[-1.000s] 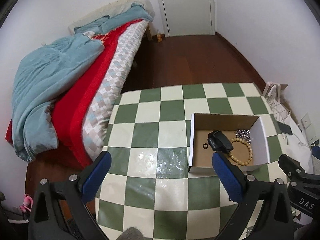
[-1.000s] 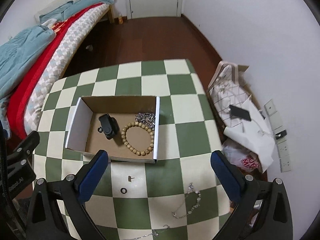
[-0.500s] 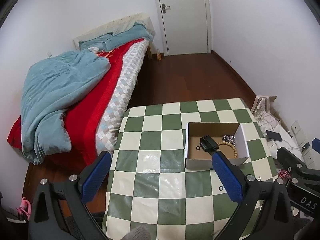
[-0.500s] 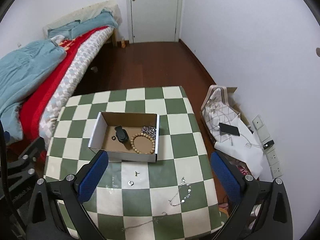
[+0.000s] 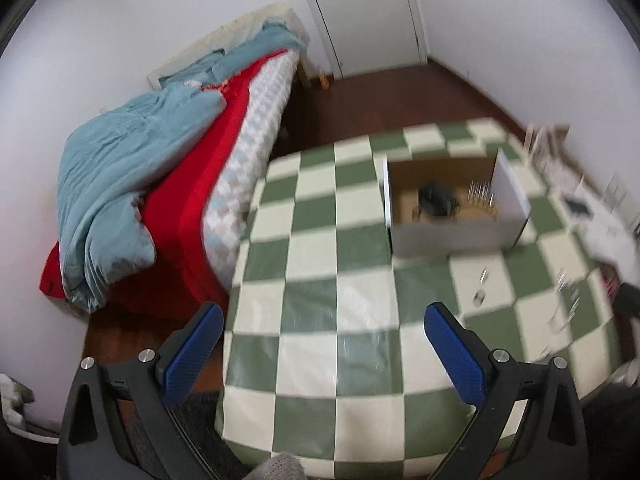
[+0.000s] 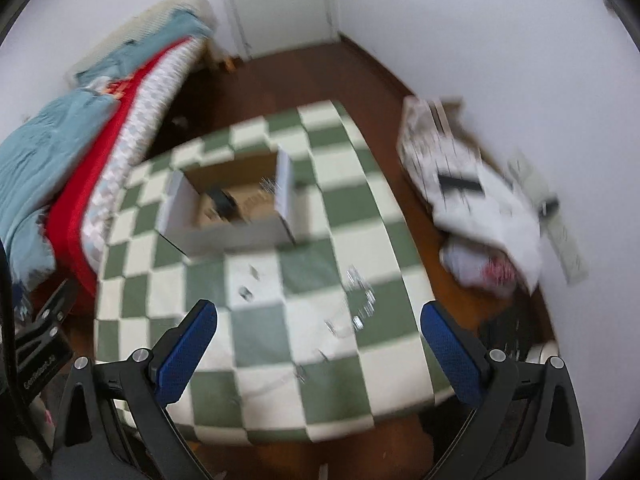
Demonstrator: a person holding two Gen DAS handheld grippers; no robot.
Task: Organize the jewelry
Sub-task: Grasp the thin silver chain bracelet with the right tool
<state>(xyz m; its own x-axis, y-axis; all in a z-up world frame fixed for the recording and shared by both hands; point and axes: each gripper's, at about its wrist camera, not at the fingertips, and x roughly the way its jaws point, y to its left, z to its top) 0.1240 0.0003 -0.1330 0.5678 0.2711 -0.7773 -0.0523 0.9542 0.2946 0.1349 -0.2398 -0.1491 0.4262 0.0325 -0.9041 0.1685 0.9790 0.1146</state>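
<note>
A cardboard box [image 5: 448, 236] [image 6: 236, 236] stands on the green-and-white checked table [image 5: 320, 264] [image 6: 320, 208]. Inside it lie a black object [image 5: 436, 196] [image 6: 222, 200], a silver piece [image 5: 480, 192] and part of a bead bracelet, all blurred. A small ring [image 5: 478, 297] [image 6: 245, 292], a small stud [image 5: 484, 274] and a silver chain [image 6: 360, 300] lie loose on the table in front of the box. My left gripper [image 5: 324, 352] and right gripper [image 6: 318, 344] are both open and empty, held back above the table's near edge.
A bed with a red cover and blue quilt [image 5: 132, 184] stands left of the table. A white door [image 5: 360, 12] is at the back. White bags and clutter [image 6: 472, 208] lie on the wooden floor to the right, beside the wall.
Both grippers have pulled back and away from the box, with both views now motion-blurred. Both stay open and empty. The box contents are unchanged.
</note>
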